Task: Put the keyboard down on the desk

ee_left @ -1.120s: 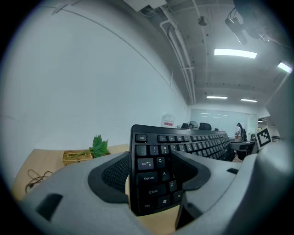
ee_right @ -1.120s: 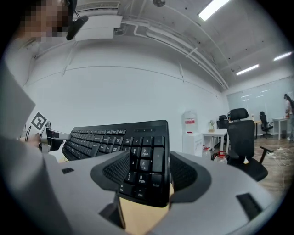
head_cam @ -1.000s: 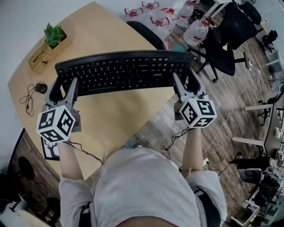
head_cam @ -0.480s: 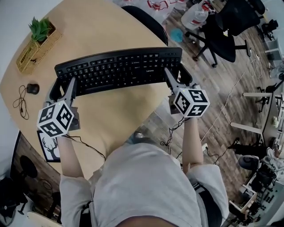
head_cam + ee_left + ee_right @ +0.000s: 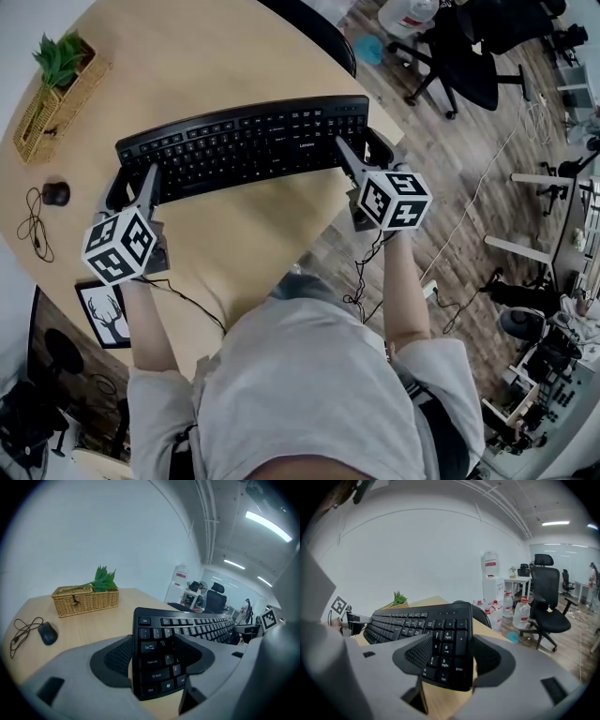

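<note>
Left gripper (image 5: 133,186) pinches the keyboard (image 5: 244,145) at its left end and right gripper (image 5: 364,155) clamps the numpad end, so the long board hangs level over the desk (image 5: 234,244), seemingly just off the wood. A mouse (image 5: 56,193) and plant basket (image 5: 52,94) sit well apart; nothing blocks the spot beneath.

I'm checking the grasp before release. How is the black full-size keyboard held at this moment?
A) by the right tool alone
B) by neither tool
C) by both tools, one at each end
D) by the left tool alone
C: the left tool is shut on the Ctrl/Shift end of the black full-size keyboard, and the right tool on its number-pad end.
</note>
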Tool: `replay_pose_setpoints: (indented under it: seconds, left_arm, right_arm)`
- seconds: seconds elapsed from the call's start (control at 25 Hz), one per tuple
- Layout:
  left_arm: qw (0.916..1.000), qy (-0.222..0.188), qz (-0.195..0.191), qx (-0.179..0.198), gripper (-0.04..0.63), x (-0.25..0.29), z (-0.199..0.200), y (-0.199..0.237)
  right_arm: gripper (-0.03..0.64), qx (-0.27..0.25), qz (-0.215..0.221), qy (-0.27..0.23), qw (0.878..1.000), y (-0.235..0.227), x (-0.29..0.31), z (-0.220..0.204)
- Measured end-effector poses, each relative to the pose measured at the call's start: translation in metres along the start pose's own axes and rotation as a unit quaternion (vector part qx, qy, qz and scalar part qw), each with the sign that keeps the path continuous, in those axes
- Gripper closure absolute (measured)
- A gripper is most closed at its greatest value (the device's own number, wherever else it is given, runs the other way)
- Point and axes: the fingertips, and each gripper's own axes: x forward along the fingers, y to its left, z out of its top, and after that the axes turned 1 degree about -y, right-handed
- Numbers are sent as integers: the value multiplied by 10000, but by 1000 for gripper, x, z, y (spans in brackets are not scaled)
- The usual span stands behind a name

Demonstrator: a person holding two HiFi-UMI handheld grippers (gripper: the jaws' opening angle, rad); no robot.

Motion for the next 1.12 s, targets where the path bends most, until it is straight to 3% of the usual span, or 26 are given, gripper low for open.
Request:
replay_pose_setpoints:
  seconds: [0.56,1.12]
  left_arm:
    - [9969,738,82,-266,339,37,-50,15]
    - [9940,1018,154,-357,339,55,-68,22]
  right_arm:
    - [359,165,-14,791,9967,-11,36,-49]
    - [359,342,-35,1239,9917,-17,55,-73]
